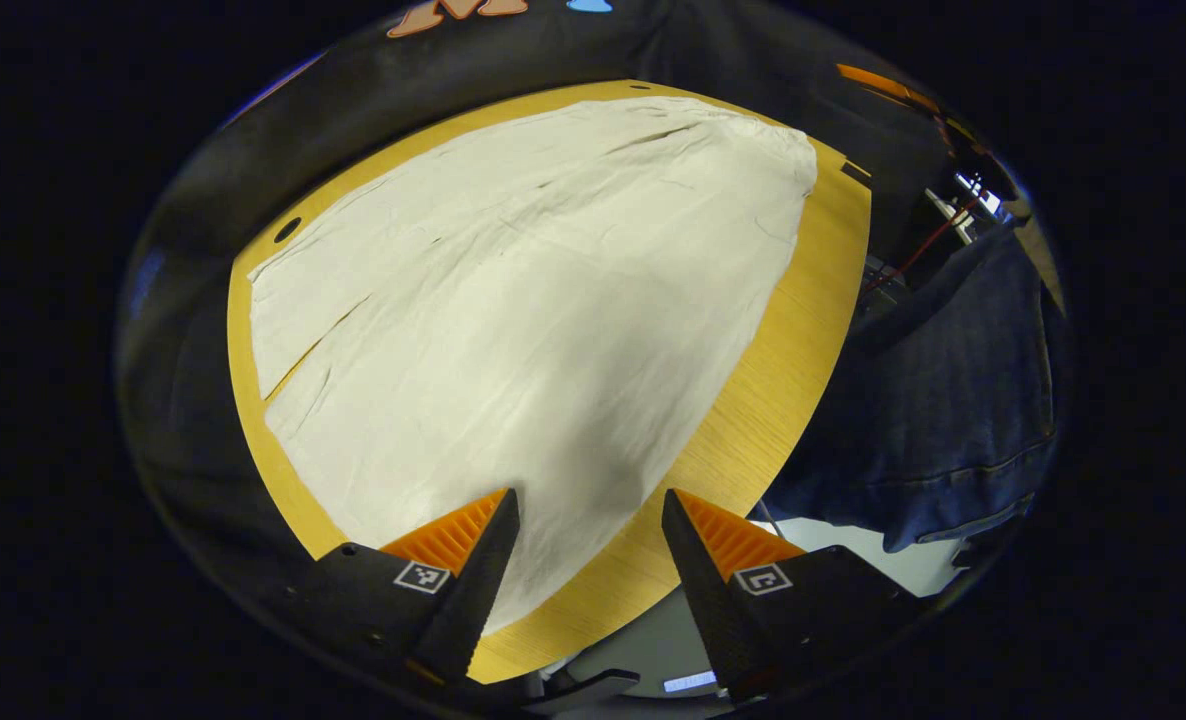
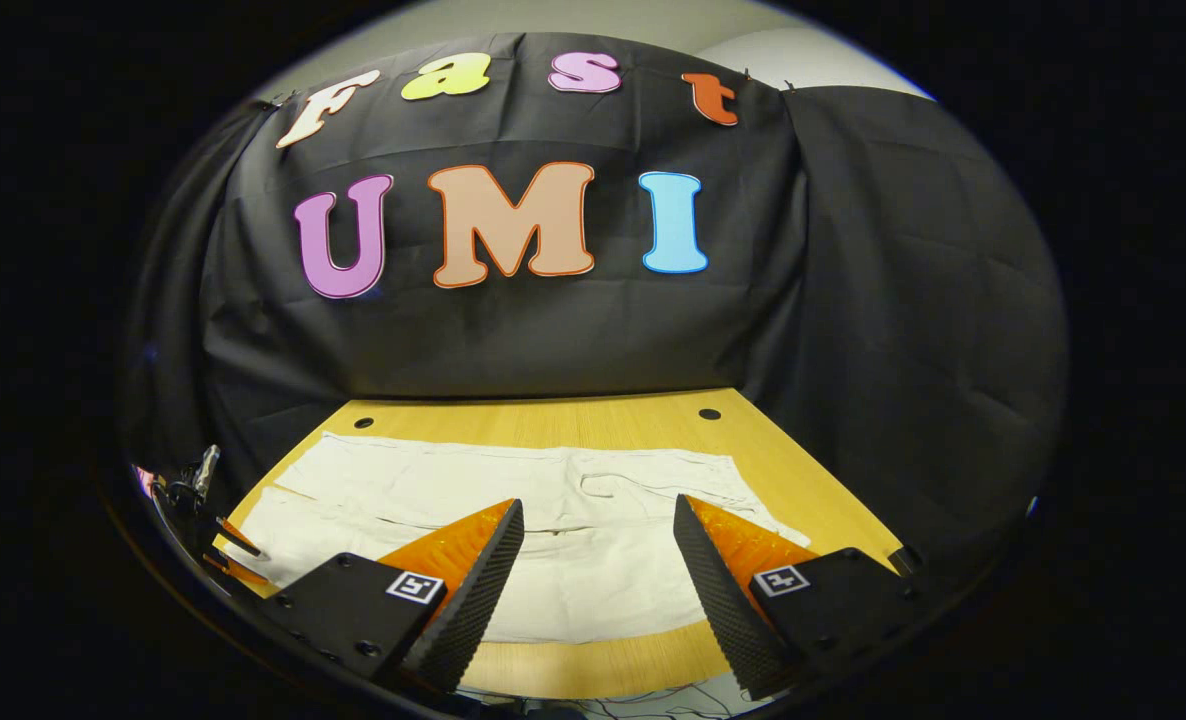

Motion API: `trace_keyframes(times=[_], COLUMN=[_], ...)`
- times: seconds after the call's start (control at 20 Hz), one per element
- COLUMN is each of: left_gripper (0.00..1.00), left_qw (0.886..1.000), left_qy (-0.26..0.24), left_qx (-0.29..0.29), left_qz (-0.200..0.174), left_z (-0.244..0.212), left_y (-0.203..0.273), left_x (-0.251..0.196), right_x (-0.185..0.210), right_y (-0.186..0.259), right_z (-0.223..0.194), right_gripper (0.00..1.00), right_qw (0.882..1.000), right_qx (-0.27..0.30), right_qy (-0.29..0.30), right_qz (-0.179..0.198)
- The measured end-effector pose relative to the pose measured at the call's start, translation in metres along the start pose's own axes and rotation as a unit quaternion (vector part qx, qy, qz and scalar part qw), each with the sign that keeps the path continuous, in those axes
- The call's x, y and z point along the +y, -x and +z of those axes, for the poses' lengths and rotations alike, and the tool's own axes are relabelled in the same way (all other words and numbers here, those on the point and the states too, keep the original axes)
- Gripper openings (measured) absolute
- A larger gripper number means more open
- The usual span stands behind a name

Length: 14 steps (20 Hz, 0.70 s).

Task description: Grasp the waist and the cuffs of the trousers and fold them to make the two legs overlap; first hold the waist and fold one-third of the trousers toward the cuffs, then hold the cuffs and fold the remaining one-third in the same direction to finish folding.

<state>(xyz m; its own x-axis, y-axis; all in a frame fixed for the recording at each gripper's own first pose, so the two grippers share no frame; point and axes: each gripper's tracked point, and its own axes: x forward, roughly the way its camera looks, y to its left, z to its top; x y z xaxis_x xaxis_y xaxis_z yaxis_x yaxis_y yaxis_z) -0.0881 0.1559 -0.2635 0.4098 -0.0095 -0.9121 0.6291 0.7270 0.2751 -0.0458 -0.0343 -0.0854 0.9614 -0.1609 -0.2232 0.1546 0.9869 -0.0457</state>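
Both tools (image 1: 590,520) (image 2: 598,530) hover spread above flat trousers (image 1: 513,300) (image 2: 553,520).

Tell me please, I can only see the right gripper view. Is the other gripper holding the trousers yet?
Observer: No. The left gripper has its jaws wide open with nothing between them, above the near edge of the cream cloth trousers.
Operator: Is anybody standing by the table?
Observer: Yes. In the left gripper view a person's blue denim garment shows right beside the edge of the light wooden table.
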Motion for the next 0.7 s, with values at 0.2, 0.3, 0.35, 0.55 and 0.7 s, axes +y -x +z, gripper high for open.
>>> trace_keyframes(times=[0.2,0.3,0.35,0.55,0.7], left_gripper=[0.81,0.8,0.79,0.72,0.69], left_qw=[0.999,0.999,0.999,0.999,0.997], left_qy=[-0.022,-0.027,-0.029,-0.028,-0.042], left_qx=[0.028,0.034,0.039,0.043,0.06], left_qz=[0.003,0.009,0.008,0.002,-0.003], left_z=[-0.013,-0.017,-0.018,-0.016,-0.017], left_y=[-0.006,-0.008,-0.01,-0.013,-0.014], left_x=[0.0,-0.001,-0.002,-0.002,0.0], right_x=[0.0,0.0,-0.001,0.001,0.006], right_y=[-0.001,0.0,-0.001,-0.004,-0.008], right_z=[-0.001,0.0,0.0,-0.004,-0.01], right_gripper=[0.96,0.96,0.93,0.96,0.96], right_qw=[1.0,1.0,1.0,1.0,0.999], right_qx=[0.006,0.004,0.005,0.012,0.021], right_qy=[0.004,0.011,0.012,0.021,0.031], right_qz=[0.004,0.004,0.005,0.016,0.032])
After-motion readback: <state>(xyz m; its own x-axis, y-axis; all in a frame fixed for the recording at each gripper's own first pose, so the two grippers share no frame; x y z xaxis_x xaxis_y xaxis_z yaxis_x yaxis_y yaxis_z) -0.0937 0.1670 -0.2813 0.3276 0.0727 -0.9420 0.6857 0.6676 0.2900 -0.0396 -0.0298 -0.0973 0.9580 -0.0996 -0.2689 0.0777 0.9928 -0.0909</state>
